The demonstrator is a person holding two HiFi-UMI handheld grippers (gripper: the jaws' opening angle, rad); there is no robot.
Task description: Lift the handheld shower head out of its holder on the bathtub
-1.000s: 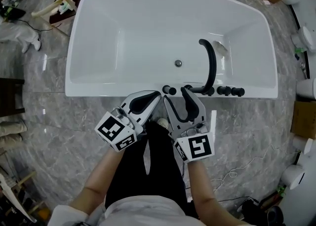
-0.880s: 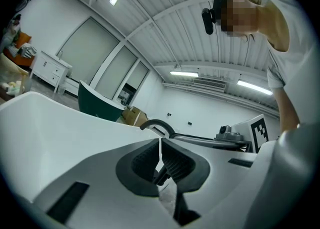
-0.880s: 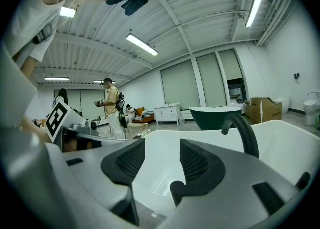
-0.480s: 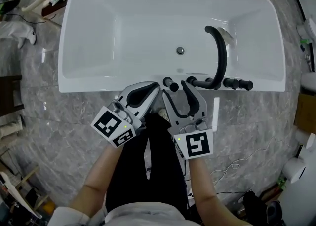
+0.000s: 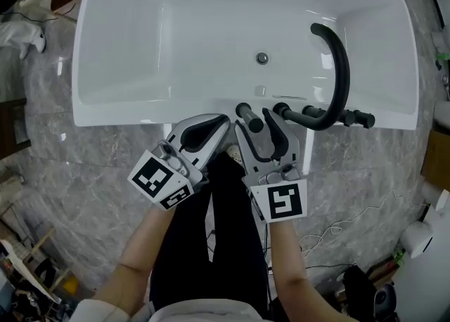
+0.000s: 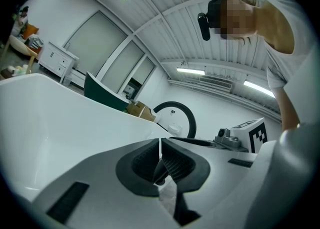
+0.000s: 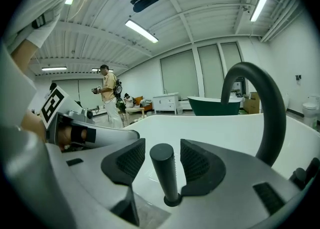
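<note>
The handheld shower head [image 5: 247, 117] is a slim black stick standing upright in its holder on the near rim of the white bathtub [image 5: 140, 106]. My right gripper [image 5: 253, 124] is open, with its jaws either side of the stick. In the right gripper view the shower head [image 7: 164, 173] rises between the ribbed pads [image 7: 131, 160] without touching them. My left gripper [image 5: 223, 125] is shut and empty, just left of the right one at the rim. Its pads [image 6: 172, 160] meet in the left gripper view.
A black arched spout [image 5: 337, 67] and a row of black knobs [image 5: 351, 118] stand on the rim to the right of the shower head. The drain [image 5: 262, 58] lies in the tub floor. Cables [image 5: 337, 236] trail over the marble floor. A person [image 7: 106, 93] stands far behind.
Both grippers have moved forward to the tub rim. The right gripper's open jaws now stand around the shower head, which earlier was ahead of them.
</note>
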